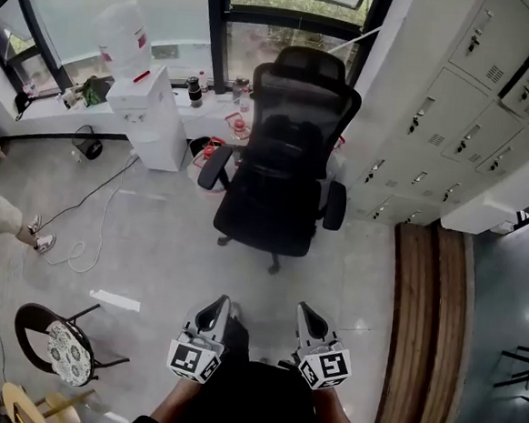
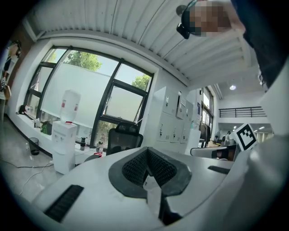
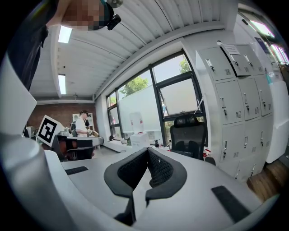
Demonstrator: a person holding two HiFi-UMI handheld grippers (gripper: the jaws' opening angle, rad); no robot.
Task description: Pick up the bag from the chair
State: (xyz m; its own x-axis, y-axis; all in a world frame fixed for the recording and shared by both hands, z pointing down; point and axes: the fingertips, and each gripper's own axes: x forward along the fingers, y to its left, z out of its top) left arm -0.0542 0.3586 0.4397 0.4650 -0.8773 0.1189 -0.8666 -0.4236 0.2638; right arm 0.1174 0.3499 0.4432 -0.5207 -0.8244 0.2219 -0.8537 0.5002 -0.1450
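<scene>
Bag (image 1: pixel 286 148), black, is barely distinguishable against the black chair (image 1: pixel 264 217).

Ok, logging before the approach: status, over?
Both shut, empty: left gripper, right gripper, near the body. Ahead, black chair untouched; bag not distinguishable on it. Bare floor between.

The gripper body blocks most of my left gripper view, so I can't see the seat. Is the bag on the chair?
Observer: The head view shows the whole seat of the office chair, but it is black on black, so I can't tell what lies on it.
Operator: Is the right gripper free?
Observer: Yes, the right gripper has its fingers together, with nothing between them.
Operator: Anything on the floor?
Observer: A white cable lies left of the chair.
</scene>
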